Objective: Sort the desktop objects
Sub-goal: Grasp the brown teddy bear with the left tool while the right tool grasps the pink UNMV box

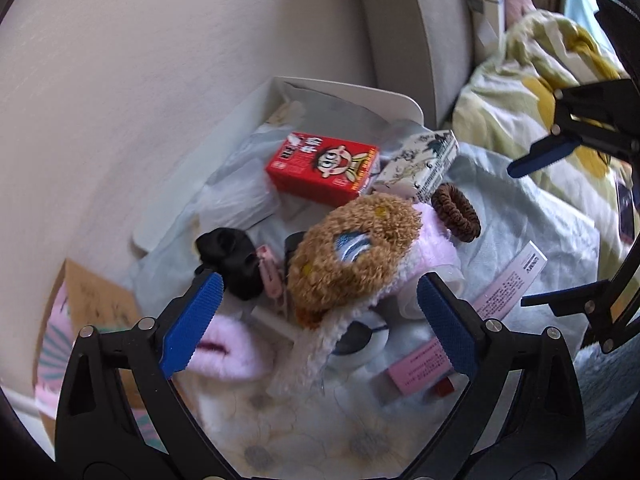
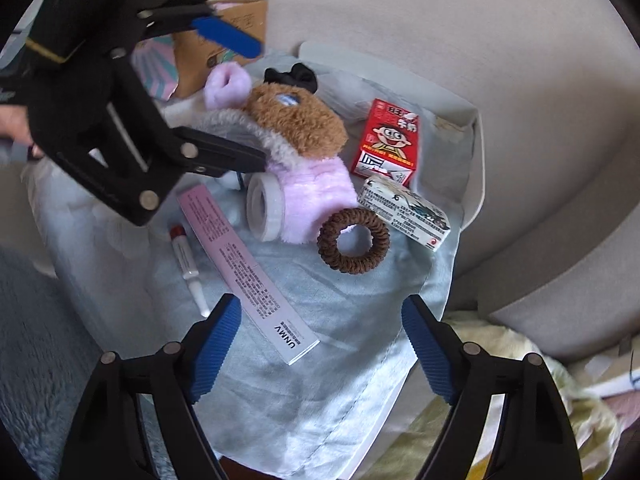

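Observation:
A small table under a pale blue cloth (image 2: pixel 320 300) holds a jumble. My left gripper (image 1: pixel 320 320) is open, its blue pads either side of a brown plush headband (image 1: pixel 352 248) with pink fleece; it also shows in the right wrist view (image 2: pixel 300 120). My right gripper (image 2: pixel 320 352) is open and empty above the cloth, near a long pink box (image 2: pixel 244 264). A brown hair tie (image 2: pixel 354 240), a red milk carton (image 2: pixel 386 140), a patterned white box (image 2: pixel 404 214), a tape roll (image 2: pixel 264 210), a small tube (image 2: pixel 188 264) and a black scrunchie (image 1: pixel 232 260) lie around.
A white tray (image 1: pixel 360 96) sits at the back against the beige wall. A cardboard box (image 2: pixel 224 44) stands at the table's left. A bed with a yellow-green quilt (image 1: pixel 540 92) lies to the right. A grey fluffy rug (image 2: pixel 36 340) covers the floor.

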